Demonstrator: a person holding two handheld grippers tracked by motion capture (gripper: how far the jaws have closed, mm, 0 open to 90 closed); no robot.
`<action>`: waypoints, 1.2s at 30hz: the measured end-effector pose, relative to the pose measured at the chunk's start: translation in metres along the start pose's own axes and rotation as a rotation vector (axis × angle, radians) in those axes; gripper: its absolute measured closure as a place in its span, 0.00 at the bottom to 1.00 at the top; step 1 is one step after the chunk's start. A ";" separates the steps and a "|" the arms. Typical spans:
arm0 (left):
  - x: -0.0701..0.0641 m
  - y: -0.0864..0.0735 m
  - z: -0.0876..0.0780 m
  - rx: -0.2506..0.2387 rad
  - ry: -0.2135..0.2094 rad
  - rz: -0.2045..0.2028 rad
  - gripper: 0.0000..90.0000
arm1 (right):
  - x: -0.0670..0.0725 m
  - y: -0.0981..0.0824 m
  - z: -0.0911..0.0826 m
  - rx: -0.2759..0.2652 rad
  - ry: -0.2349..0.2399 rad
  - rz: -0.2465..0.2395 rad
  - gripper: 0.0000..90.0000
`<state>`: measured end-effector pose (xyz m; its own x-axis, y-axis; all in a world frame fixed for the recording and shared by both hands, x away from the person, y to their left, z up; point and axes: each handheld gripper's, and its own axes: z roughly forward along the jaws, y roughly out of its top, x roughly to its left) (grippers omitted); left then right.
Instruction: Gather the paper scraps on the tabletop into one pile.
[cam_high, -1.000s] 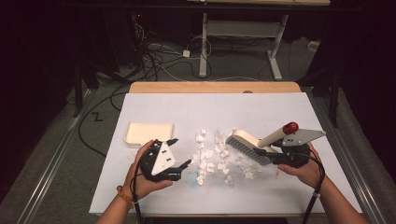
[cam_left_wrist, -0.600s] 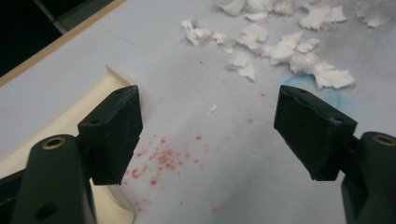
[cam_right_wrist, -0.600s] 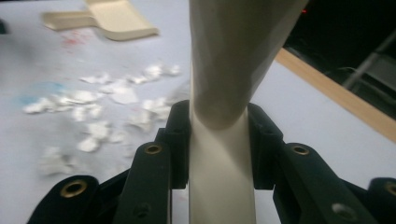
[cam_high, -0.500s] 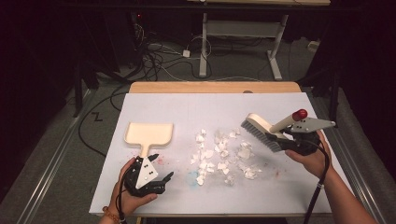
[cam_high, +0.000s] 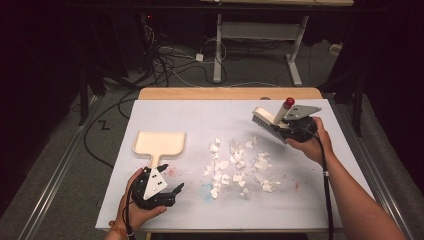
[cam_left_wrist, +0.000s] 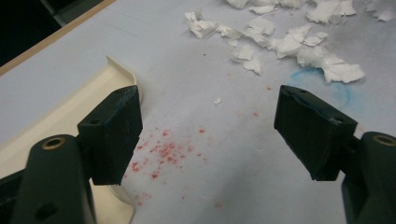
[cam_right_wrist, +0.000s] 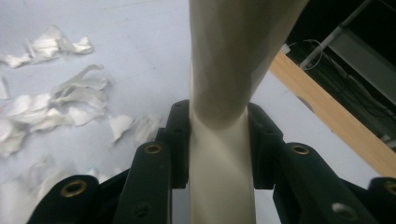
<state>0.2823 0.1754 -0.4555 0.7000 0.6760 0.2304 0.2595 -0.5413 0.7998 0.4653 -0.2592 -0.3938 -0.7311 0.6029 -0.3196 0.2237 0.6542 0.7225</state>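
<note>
Jaws: left gripper (cam_high: 172, 191) spread wide, empty; right gripper (cam_high: 285, 131) clamped on cream-handled, red-tipped brush (cam_high: 270, 121).
Cream plastic dustpan (cam_high: 159, 142) left of centre, torn white paper scraps (cam_high: 239, 167) mid-frame, brush raised upper right.

My left gripper (cam_high: 172, 191): black body, white three-cornered plate on top, lower left of the high view. Jaws are blocky black pads, worn edges, on arms with brass-ringed screw holes. Right gripper (cam_right_wrist: 218, 140), same black arms and brass inserts; plate on top reads grey, upper right of the high view. Black cable (cam_high: 327, 190) trails along my right forearm. Left wrist (cam_high: 118, 230): maybe a beaded bracelet, blurry. Arms bare, no sleeves.
</note>
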 end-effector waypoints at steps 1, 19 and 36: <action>0.000 0.000 0.000 -0.002 -0.001 -0.002 0.25 | 0.000 0.003 0.006 0.009 -0.003 -0.012 0.75; -0.001 -0.002 0.001 0.007 -0.023 -0.016 0.24 | 0.055 0.010 0.027 0.018 0.166 -0.112 0.75; -0.004 -0.002 -0.005 -0.003 -0.024 -0.035 0.24 | 0.116 0.007 -0.036 -0.060 0.314 -0.246 0.75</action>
<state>0.2758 0.1762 -0.4548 0.7061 0.6824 0.1890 0.2821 -0.5160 0.8088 0.3590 -0.2014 -0.4041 -0.9215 0.2565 -0.2916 -0.0141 0.7283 0.6851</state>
